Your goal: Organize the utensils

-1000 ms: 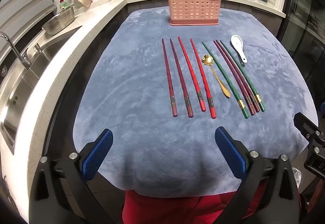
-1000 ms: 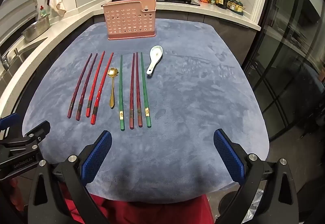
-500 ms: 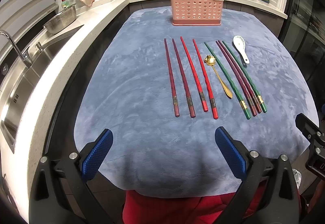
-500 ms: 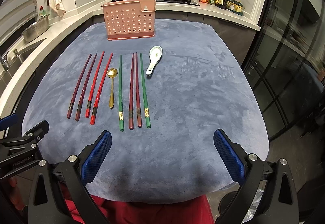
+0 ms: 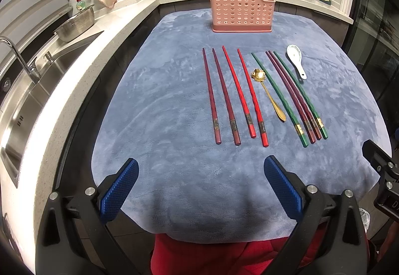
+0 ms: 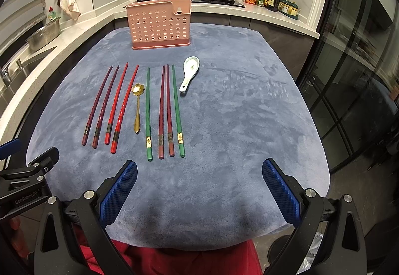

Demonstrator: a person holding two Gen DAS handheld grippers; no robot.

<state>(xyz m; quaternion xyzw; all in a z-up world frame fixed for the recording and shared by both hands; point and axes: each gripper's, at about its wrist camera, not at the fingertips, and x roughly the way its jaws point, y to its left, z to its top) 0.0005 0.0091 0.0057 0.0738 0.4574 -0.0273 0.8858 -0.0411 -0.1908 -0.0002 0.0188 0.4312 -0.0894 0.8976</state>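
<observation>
Left hand-held gripper (image 5: 200, 184) slightly nearer, agape.

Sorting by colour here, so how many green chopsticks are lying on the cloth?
2: one green chopstick just right of the gold spoon, the other rightmost in the row, nearest the white spoon.

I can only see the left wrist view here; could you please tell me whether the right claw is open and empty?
Observer: Yes. In the right wrist view the right claw is wide open, with nothing between its blue pads.
Operator: Thank you. Where does it sit relative to the row of utensils?
Observer: It hangs over the near edge of the blue cloth, short of the row. Its centre lines up just to the right of the rightmost green chopstick.
</observation>
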